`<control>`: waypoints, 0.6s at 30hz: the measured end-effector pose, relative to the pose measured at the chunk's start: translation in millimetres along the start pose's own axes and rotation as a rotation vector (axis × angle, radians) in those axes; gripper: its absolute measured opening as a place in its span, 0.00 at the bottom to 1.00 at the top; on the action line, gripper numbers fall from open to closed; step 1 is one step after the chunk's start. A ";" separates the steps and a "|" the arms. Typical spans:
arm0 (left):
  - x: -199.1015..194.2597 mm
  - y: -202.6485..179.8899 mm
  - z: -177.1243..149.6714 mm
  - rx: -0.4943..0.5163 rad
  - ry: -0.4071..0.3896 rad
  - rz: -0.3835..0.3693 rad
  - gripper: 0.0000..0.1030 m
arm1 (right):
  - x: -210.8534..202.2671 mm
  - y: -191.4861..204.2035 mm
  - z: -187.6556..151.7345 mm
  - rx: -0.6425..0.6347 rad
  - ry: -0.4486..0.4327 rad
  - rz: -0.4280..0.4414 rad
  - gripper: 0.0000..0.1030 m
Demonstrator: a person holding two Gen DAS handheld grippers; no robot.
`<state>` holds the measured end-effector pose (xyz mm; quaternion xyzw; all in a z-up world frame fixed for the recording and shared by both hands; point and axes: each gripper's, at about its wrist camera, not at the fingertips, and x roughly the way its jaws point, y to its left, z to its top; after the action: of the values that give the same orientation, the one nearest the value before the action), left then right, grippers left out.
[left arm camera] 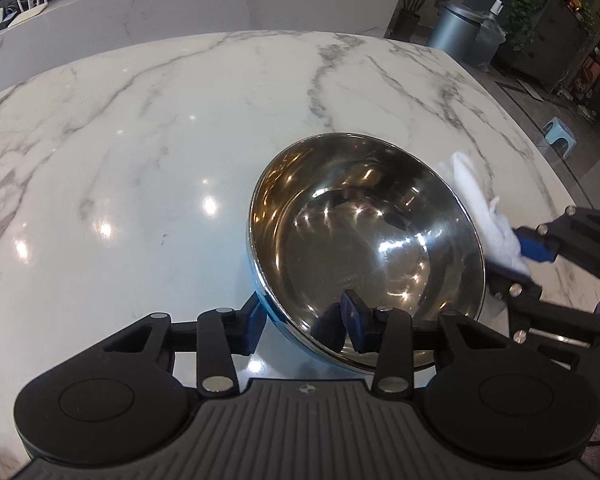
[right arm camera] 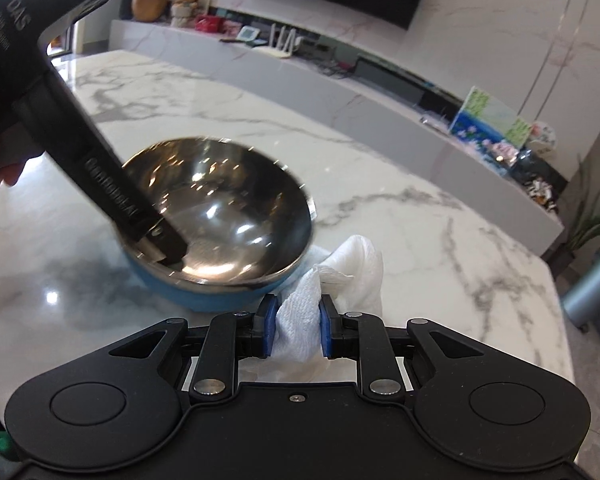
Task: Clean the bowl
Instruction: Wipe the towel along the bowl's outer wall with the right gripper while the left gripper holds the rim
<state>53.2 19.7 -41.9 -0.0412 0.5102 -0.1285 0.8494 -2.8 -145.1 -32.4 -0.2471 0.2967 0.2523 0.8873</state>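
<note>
A steel bowl (left arm camera: pixel 364 236) with a blue outside sits tilted on the marble table (left arm camera: pixel 140 160); it also shows in the right wrist view (right arm camera: pixel 224 208). My left gripper (left arm camera: pixel 304 322) straddles the bowl's near rim, one finger outside and one inside, pinching the wall. My right gripper (right arm camera: pixel 296 330) is shut on a white paper towel (right arm camera: pixel 320 292) just beside the bowl, outside its rim. The towel also shows in the left wrist view (left arm camera: pixel 484 216), right of the bowl, with the right gripper's fingers (left arm camera: pixel 536 246) on it.
The marble table's right edge (left arm camera: pixel 548 168) drops to a dark floor with a grey bin (left arm camera: pixel 456 26) and a small blue stool (left arm camera: pixel 560 136). A long white counter (right arm camera: pixel 340 92) with clutter runs behind the table.
</note>
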 end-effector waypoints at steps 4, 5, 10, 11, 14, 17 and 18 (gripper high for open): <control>-0.2 0.3 -0.2 0.006 0.002 0.006 0.37 | 2.9 3.1 0.2 -0.027 -0.002 0.010 0.19; -0.1 0.2 -0.2 0.007 0.002 0.007 0.37 | 3.1 5.0 -0.6 -0.042 0.001 0.012 0.19; 0.5 -0.7 0.4 0.017 -0.001 0.010 0.37 | 7.3 9.7 -0.6 -0.058 0.023 0.034 0.19; 0.6 -0.7 0.4 0.018 0.000 0.009 0.37 | 8.2 10.1 -0.8 -0.058 0.028 0.039 0.19; 0.2 -0.3 0.2 0.020 0.001 0.008 0.37 | 8.9 13.6 -3.5 -0.055 0.044 0.065 0.19; 0.3 -0.3 0.6 0.021 0.001 0.008 0.37 | 10.6 18.7 -4.3 -0.057 0.057 0.090 0.19; 0.3 -0.5 0.6 0.021 0.001 0.009 0.37 | 11.4 19.6 -4.2 -0.055 0.062 0.099 0.19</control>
<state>53.8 19.1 -41.7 -0.0299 0.5093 -0.1300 0.8502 -8.2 -129.4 -48.4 -0.2641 0.3288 0.2961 0.8570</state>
